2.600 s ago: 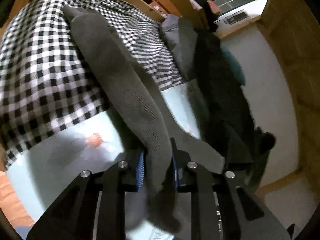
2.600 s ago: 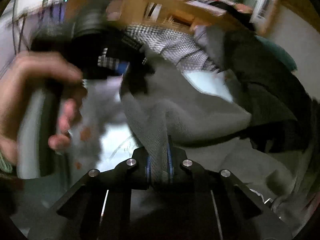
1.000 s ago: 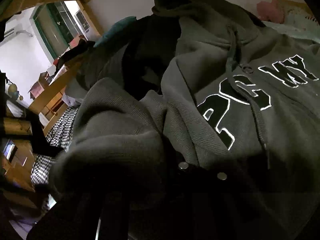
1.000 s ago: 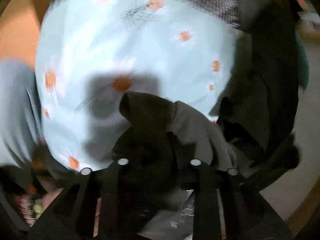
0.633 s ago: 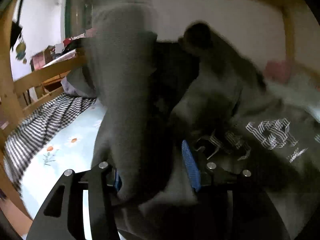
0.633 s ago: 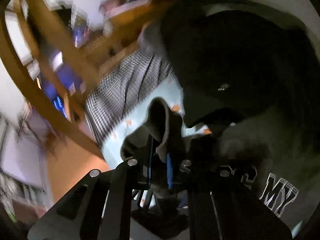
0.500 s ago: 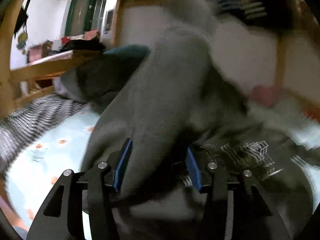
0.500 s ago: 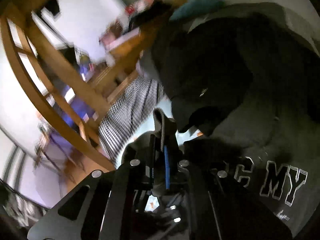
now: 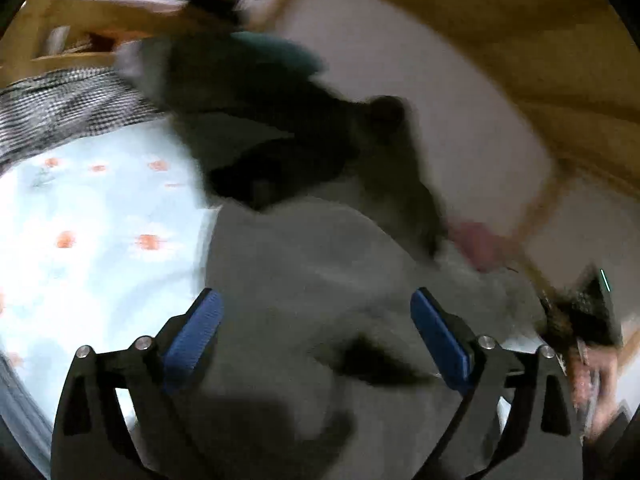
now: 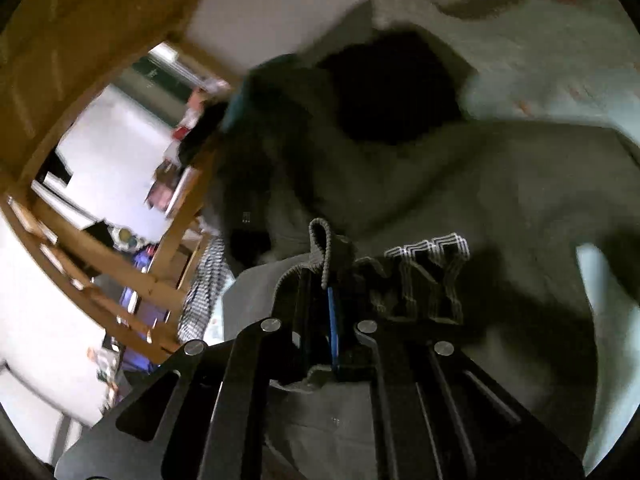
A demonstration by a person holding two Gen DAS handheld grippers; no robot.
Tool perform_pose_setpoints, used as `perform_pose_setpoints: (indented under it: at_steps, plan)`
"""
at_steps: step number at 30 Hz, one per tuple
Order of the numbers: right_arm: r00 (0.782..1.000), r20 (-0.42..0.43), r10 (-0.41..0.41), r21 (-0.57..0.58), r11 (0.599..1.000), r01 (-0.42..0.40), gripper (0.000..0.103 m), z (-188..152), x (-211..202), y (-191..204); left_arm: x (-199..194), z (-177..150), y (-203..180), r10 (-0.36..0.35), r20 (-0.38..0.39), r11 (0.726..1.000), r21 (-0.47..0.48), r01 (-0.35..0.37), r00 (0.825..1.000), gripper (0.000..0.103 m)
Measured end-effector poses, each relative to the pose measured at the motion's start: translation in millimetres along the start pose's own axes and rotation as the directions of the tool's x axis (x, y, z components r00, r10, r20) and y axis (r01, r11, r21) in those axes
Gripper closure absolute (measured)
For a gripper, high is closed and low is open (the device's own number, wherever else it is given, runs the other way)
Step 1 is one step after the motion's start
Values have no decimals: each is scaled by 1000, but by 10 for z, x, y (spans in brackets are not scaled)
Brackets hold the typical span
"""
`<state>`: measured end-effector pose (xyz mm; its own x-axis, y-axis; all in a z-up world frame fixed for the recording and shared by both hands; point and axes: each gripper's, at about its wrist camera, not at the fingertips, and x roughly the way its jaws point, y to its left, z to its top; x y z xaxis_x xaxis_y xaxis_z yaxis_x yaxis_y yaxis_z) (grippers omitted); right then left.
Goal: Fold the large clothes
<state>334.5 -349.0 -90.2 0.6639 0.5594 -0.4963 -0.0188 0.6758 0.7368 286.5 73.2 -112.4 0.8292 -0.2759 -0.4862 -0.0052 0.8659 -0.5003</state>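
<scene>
A grey hoodie (image 9: 320, 264) with black and white letters (image 10: 424, 276) lies spread on a light blue floral bedsheet (image 9: 88, 216). My left gripper (image 9: 316, 328) is open just above the hoodie's grey cloth, blue pads wide apart and empty. My right gripper (image 10: 324, 280) is shut on a ribbed edge of the hoodie (image 10: 320, 248), next to the letters. The hoodie's dark hood opening (image 10: 392, 92) shows further off.
A dark garment pile (image 9: 272, 128) lies beyond the hoodie, with a black and white checked cloth (image 9: 68, 108) at the far left. A wooden bed frame (image 10: 100, 256) and a white wall (image 9: 420, 92) border the bed. A pink item (image 9: 480, 244) lies near the wall.
My left gripper has opened and let go of the hoodie sleeve, which now lies flat. My right gripper stays shut on the ribbed edge and has swung over the lettered front.
</scene>
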Motion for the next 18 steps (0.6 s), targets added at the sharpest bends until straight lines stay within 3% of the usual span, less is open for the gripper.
perform_pose_setpoints:
  at_steps: [3,7,9,10,11,12,13,14,16,18]
  plan:
    - [1000,-4,-1,55,998,1,95,-85,16,-336,376,201,212,59,-104,998,-14,-61,993,8]
    - [996,45,74,100,992,-79,95,-155,-152,-576,781,362,426,96,-209,995,2,-98,973,8]
    - [993,68,93,100,990,-99,95,-166,-286,-634,1074,405,451,95,-298,995,61,-80,950,8]
    - [994,68,89,98,991,-96,95,-171,-328,-650,1209,392,466,95,-347,994,74,-74,933,18]
    - [994,65,88,97,991,-94,95,-172,-337,-692,1280,368,470,78,-380,996,64,-58,922,60]
    - [995,61,81,97,992,-87,95,-187,-358,-704,1347,361,519,35,-412,999,20,-29,910,67]
    - [995,61,83,99,991,-89,95,-212,-390,-788,1372,387,579,6,-416,999,-30,-21,909,74]
    - [993,65,103,99,989,-109,95,-234,-425,-820,1332,476,630,-60,-399,996,-91,25,915,89]
    - [976,108,188,85,977,-197,95,-269,-535,-830,1179,652,647,-132,-353,986,-139,88,926,93]
    - [959,154,238,78,965,-252,95,-276,-613,-839,1009,900,638,-158,-319,982,-147,116,934,93]
